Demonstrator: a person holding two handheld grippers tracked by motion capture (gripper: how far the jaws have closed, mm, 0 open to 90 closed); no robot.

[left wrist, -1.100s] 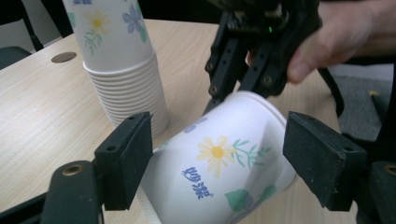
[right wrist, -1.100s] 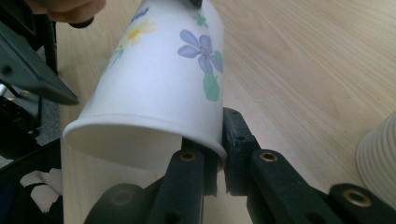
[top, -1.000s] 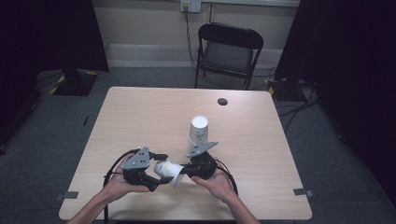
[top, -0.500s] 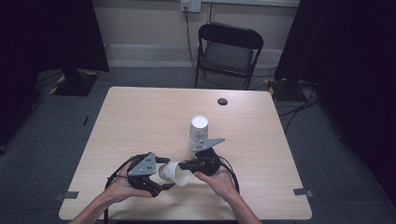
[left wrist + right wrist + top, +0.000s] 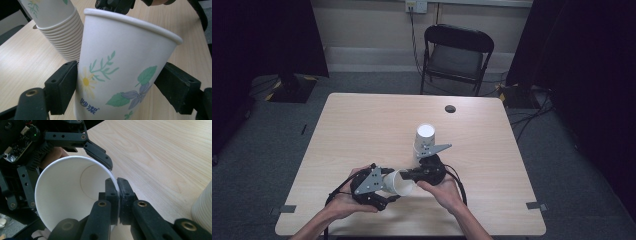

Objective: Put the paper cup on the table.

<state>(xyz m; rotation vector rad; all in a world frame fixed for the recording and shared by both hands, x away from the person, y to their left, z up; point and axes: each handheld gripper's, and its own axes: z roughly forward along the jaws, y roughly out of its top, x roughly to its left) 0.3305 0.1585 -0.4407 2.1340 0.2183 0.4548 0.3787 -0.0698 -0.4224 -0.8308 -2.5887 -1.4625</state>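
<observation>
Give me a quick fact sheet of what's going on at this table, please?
Setting: wooden table, folding chair behind it
Loose cup: flowered paper cup, tipped on its side between both claws
Left claw: jaws on either side of the cup's body
Right claw: pinching the cup's rim
Cup stack: upside down, beside the right claw
Small dark disc: near the far edge

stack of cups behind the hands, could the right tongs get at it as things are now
Probably not yet. The right tongs are shut on the rim of the loose cup, which the left tongs also grip. The stack of cups stands close behind, nothing between.
</observation>
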